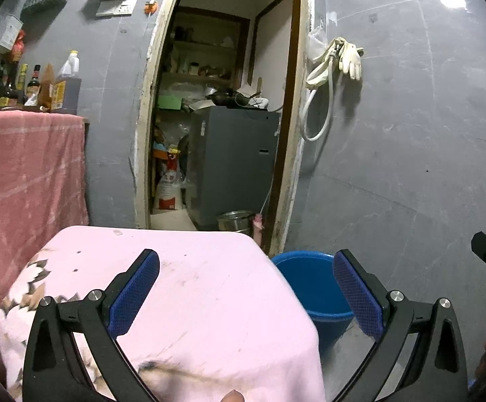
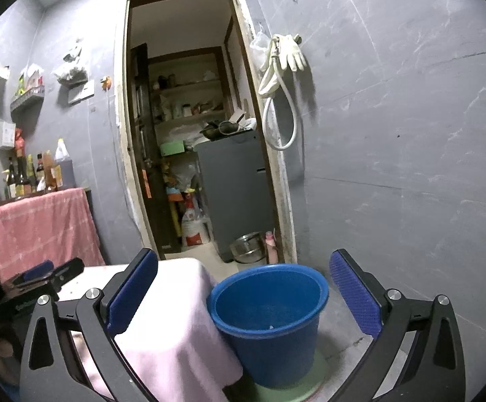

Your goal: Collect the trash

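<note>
A blue plastic bucket stands on the floor to the right of a low table under a pink cloth. Its inside looks almost empty, with one tiny pale speck on the bottom. My right gripper is open and empty, held above and in front of the bucket. My left gripper is open and empty over the pink cloth; the bucket shows past the cloth's right edge. No trash shows on the cloth.
An open doorway lies ahead with a grey fridge, shelves and a steel pot. A counter draped in red cloth carries bottles at left. Gloves and a hose hang on the grey wall.
</note>
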`<state>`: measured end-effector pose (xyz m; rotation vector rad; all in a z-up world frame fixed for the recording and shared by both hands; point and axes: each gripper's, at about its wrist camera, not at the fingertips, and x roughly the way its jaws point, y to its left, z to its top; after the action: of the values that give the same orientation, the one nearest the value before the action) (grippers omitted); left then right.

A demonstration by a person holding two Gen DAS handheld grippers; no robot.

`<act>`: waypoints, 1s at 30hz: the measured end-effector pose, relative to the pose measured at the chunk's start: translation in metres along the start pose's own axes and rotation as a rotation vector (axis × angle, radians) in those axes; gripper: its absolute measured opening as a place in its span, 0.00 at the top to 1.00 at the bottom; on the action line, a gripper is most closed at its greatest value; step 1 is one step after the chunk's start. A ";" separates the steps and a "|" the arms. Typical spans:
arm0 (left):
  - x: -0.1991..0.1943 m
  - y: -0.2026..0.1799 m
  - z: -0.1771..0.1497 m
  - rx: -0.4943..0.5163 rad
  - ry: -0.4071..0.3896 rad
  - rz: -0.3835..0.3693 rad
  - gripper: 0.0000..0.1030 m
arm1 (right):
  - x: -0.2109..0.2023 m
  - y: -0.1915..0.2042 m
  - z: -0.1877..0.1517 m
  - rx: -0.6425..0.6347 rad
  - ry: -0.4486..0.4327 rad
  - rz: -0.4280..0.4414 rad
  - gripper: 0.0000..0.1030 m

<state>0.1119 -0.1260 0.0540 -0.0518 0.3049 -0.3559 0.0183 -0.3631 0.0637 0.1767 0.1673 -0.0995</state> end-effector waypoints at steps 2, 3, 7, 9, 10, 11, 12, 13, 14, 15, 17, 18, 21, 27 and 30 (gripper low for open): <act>-0.012 0.002 -0.003 -0.004 -0.004 0.003 0.02 | -0.008 0.004 -0.003 -0.009 0.001 -0.008 0.00; -0.017 0.004 -0.005 -0.005 -0.004 0.003 0.02 | -0.013 0.006 -0.004 -0.014 0.001 -0.010 0.00; -0.038 0.008 -0.012 0.007 -0.007 0.010 0.02 | -0.030 0.015 -0.011 -0.029 -0.002 -0.014 0.00; -0.047 0.010 -0.016 0.019 -0.008 0.021 0.02 | -0.039 0.020 -0.015 -0.030 -0.012 -0.010 0.00; -0.051 0.011 -0.019 0.023 -0.009 0.030 0.02 | -0.041 0.022 -0.016 -0.033 -0.015 -0.012 0.00; -0.055 0.012 -0.021 0.024 -0.008 0.037 0.02 | -0.043 0.026 -0.017 -0.035 -0.017 -0.015 0.00; -0.059 0.015 -0.023 0.022 -0.005 0.043 0.02 | -0.046 0.029 -0.020 -0.035 -0.015 -0.015 0.00; -0.062 0.016 -0.025 0.020 -0.005 0.049 0.02 | -0.048 0.031 -0.021 -0.036 -0.014 -0.012 0.00; -0.066 0.017 -0.027 0.019 -0.007 0.053 0.02 | -0.050 0.033 -0.023 -0.038 -0.011 -0.007 0.00; -0.069 0.019 -0.029 0.022 -0.010 0.059 0.02 | -0.051 0.036 -0.025 -0.042 -0.003 -0.003 0.00; -0.076 0.020 -0.032 0.034 -0.019 0.075 0.02 | -0.053 0.041 -0.029 -0.050 0.011 0.004 0.00; -0.080 0.021 -0.033 0.040 -0.024 0.082 0.02 | -0.054 0.045 -0.032 -0.053 0.020 0.007 0.00; -0.087 0.026 -0.040 0.042 -0.017 0.096 0.02 | -0.059 0.052 -0.040 -0.061 0.024 0.005 0.00; -0.101 0.031 -0.055 0.062 -0.021 0.132 0.02 | -0.064 0.064 -0.052 -0.096 -0.005 -0.011 0.00; -0.105 0.034 -0.062 0.064 -0.024 0.141 0.01 | -0.064 0.071 -0.059 -0.125 -0.007 -0.011 0.00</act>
<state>0.0112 -0.0572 0.0212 0.0283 0.2715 -0.2245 -0.0453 -0.2779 0.0296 0.0506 0.1674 -0.1000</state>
